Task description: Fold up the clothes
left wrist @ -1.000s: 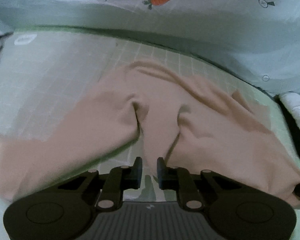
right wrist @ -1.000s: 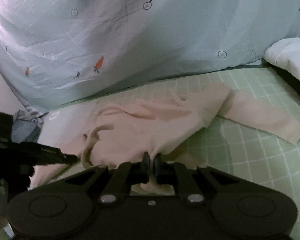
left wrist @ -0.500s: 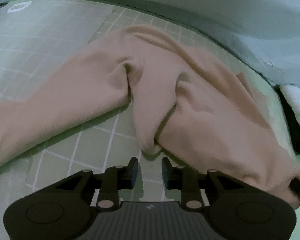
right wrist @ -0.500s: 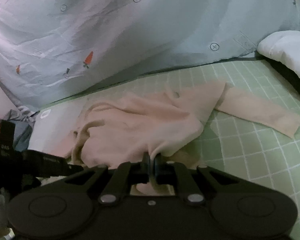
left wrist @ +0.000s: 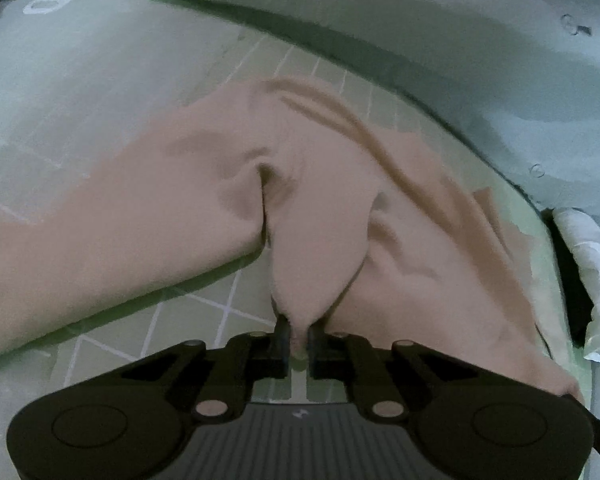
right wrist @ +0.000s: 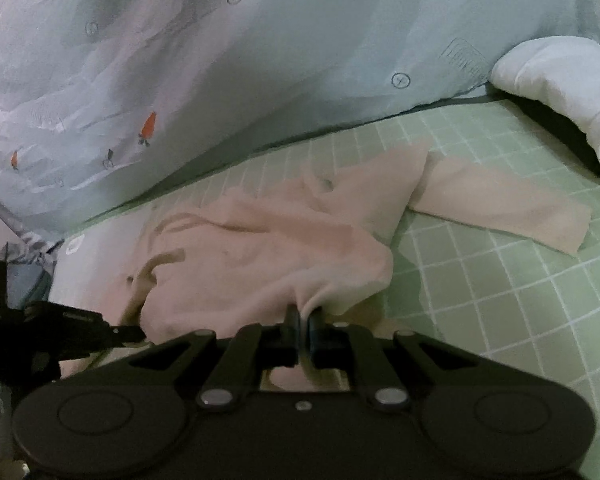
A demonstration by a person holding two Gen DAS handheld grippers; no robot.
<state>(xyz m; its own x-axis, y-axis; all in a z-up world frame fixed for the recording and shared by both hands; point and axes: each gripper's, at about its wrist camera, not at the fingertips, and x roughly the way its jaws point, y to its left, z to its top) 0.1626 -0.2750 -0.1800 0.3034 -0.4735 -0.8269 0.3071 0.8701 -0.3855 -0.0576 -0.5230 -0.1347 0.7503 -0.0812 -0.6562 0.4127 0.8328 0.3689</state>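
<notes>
Bed, green grid-pattern mat (right wrist: 500,280) over it, pale blue carrot-print duvet (right wrist: 260,60) heaped behind, white pillow (right wrist: 560,80) at the far corner. Peach long-sleeved top (left wrist: 320,208), crumpled mid-mat, one sleeve (right wrist: 500,208) lying flat out to the side. Right gripper (right wrist: 304,326): fingers pressed together on a bunched edge of the top. Left gripper (left wrist: 298,340): fingers closing, a tongue of the same cloth between them. Step in hand, by my reading: securing two grasp points before spreading the garment. Next move likely calls for lifting and drawing both holds apart to flatten it, sleeve kept untwisted.
</notes>
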